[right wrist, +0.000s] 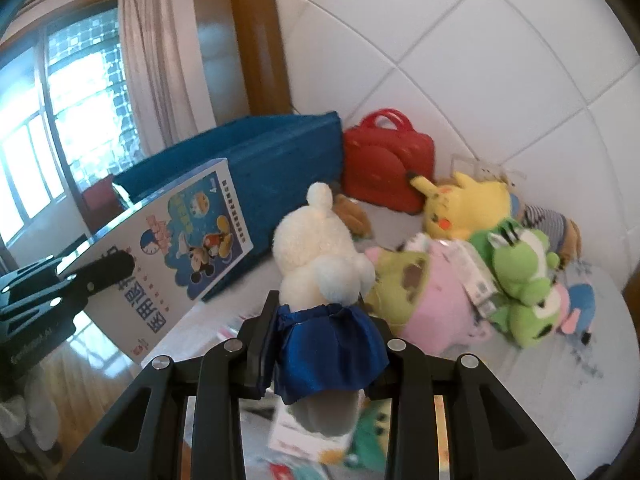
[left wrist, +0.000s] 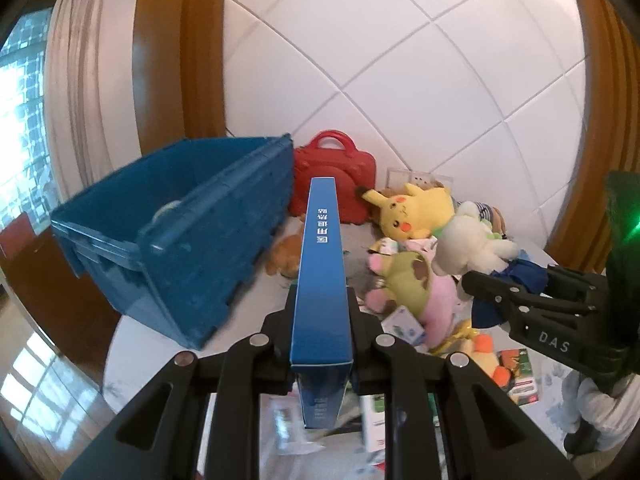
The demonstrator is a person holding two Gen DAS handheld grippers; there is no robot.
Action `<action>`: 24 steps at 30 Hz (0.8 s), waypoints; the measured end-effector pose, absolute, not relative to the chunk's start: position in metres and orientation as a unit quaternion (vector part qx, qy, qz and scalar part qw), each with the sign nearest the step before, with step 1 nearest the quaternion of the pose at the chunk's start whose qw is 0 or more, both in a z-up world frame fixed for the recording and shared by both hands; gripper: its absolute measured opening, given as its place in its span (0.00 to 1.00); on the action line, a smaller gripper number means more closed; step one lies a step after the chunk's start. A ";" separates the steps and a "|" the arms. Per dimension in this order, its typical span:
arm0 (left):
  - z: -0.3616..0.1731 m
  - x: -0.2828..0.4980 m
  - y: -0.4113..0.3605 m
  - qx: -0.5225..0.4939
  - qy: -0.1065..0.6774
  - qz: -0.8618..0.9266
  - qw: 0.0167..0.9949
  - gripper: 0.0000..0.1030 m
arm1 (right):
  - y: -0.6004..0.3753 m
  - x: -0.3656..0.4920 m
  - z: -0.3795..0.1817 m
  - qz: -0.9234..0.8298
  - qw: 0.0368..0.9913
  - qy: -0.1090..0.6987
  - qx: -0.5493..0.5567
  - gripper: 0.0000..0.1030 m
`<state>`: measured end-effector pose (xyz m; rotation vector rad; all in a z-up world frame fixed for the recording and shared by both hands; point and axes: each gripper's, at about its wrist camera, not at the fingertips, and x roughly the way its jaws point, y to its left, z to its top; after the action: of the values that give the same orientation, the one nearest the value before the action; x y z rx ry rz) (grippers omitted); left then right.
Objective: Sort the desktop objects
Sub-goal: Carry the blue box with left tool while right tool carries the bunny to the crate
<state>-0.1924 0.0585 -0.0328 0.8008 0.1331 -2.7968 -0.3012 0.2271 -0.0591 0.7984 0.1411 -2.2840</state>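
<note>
My left gripper (left wrist: 322,300) is shut on a flat blue book-like box (left wrist: 322,248), held edge-up above the table. Its cartoon cover (right wrist: 192,240) shows in the right wrist view, with the left gripper (right wrist: 116,268) clamped on its lower edge. My right gripper (right wrist: 320,308) is shut on a white plush toy in a blue skirt (right wrist: 320,248), also lifted. That toy (left wrist: 480,240) and the right gripper (left wrist: 516,280) appear at the right of the left wrist view. A big blue crate (left wrist: 180,240) (right wrist: 280,160) stands open at the left rear of the table.
Behind the crate leans a red carry case (left wrist: 340,176) (right wrist: 384,164). A yellow plush (left wrist: 416,212) (right wrist: 464,204), a pink-and-green plush (right wrist: 432,292), a green frog plush (right wrist: 520,264) and small packets lie on the white round table (left wrist: 132,344). A tiled wall stands behind.
</note>
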 end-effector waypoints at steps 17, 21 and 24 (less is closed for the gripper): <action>0.033 -0.187 -0.075 0.195 0.037 -0.969 0.150 0.18 | 0.078 -0.288 -0.014 -0.888 0.376 0.072 0.257 0.31; 0.047 -0.201 -0.103 0.183 0.040 -0.966 0.177 0.18 | 0.047 -0.302 -0.005 -0.879 0.404 0.077 0.240 0.31; 0.052 -0.211 -0.128 0.181 0.044 -0.962 0.199 0.18 | 0.021 -0.311 0.003 -0.874 0.420 0.085 0.229 0.31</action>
<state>-0.2113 -0.1277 0.0520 0.5052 0.1225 -2.6914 -0.3108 0.0211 0.0027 0.5752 0.2139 -2.1899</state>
